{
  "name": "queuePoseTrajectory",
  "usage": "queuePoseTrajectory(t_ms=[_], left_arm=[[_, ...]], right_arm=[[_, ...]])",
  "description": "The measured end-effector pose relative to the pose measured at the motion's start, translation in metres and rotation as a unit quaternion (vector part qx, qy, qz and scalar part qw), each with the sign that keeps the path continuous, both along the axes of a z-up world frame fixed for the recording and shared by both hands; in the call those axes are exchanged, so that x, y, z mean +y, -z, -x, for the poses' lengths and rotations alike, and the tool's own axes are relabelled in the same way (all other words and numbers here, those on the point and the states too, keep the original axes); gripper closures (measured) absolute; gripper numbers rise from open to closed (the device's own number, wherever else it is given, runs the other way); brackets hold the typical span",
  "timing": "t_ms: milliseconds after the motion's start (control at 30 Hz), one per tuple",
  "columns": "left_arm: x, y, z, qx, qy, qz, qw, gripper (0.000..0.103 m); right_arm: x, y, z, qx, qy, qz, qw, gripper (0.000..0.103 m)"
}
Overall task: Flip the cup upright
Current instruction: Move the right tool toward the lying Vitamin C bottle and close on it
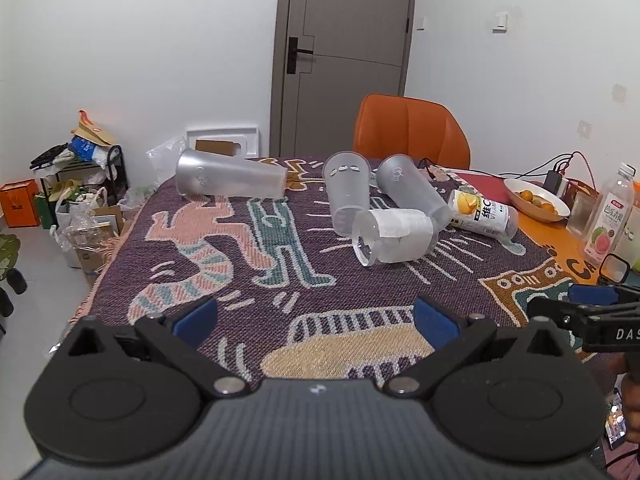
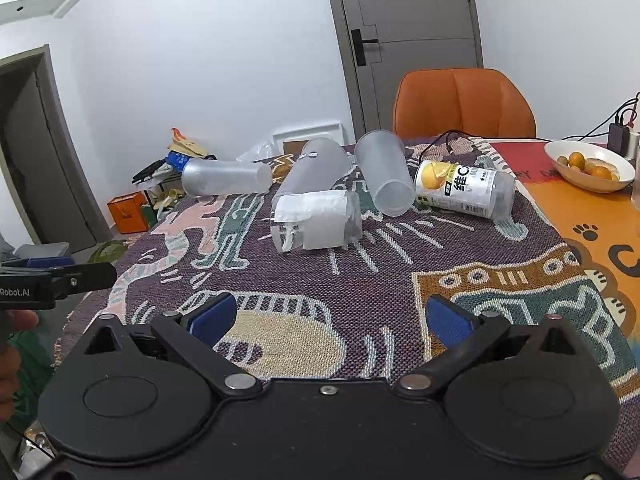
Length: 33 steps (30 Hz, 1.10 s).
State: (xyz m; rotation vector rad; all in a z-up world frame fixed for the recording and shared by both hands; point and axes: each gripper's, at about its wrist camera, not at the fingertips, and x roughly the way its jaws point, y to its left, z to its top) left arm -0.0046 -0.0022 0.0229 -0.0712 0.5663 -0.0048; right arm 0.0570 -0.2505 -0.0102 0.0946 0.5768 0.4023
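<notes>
Several frosted plastic cups lie on their sides on the patterned blanket [image 1: 248, 264]. One long cup [image 1: 230, 178] lies alone at the far left, also in the right wrist view [image 2: 224, 178]. Two cups [image 1: 348, 196] [image 1: 416, 190] lie side by side in the middle. A short clear cup with white paper around it [image 1: 394, 236] lies in front of them, also in the right wrist view [image 2: 316, 220]. My left gripper [image 1: 316, 320] is open and empty, near the blanket's front. My right gripper [image 2: 332, 318] is open and empty, beside it.
A yellow-labelled bottle [image 2: 464, 188] lies on its side right of the cups. A white bowl of oranges [image 2: 592, 164], upright drink bottles [image 1: 612, 212], a charger with cables and an orange chair [image 1: 408, 132] stand at the right and back. Bags clutter the floor at left.
</notes>
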Motion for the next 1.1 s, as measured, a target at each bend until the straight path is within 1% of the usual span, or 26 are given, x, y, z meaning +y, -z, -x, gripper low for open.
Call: queuePoseTrajectory(t_ms=[133,333,533,667,733,800,833,967,1100], left_arm=[[0.002,0.001,-0.012,0.001,0.008,0.009,0.9999,0.0],[0.003,0.003,-0.037,0.002,0.011,0.017,0.9998,0.0],[-0.001,0.007,-0.068,0.003,0.011,0.04,0.9991,0.0],[-0.009,0.01,-0.086,0.006,0.011,0.038,0.9992,0.0],[-0.013,0.012,-0.096,0.01,0.01,0.041,0.999,0.0],[-0.016,0.013,-0.105,0.014,0.01,0.046,0.9988,0.0],[-0.018,0.014,-0.109,0.015,0.01,0.047,0.9987,0.0],[-0.028,0.013,-0.127,0.014,0.015,0.038,0.9991,0.0],[-0.038,0.014,-0.144,0.014,0.014,0.035,0.9992,0.0]], right_arm=[[0.0,0.002,-0.012,0.002,0.001,0.008,1.0,0.0],[-0.013,0.001,-0.039,0.006,0.0,0.001,1.0,0.0],[-0.02,0.0,-0.068,-0.01,0.003,0.036,0.999,0.0],[-0.025,-0.001,-0.086,-0.021,-0.001,0.063,0.998,0.0],[-0.029,0.0,-0.096,-0.021,-0.005,0.07,0.997,0.002],[-0.032,0.001,-0.107,-0.019,-0.007,0.078,0.997,0.007],[-0.033,0.002,-0.111,-0.017,-0.009,0.081,0.996,0.008],[-0.038,0.003,-0.127,-0.021,-0.016,0.098,0.995,0.008],[-0.041,0.004,-0.143,-0.027,-0.025,0.124,0.992,0.012]])
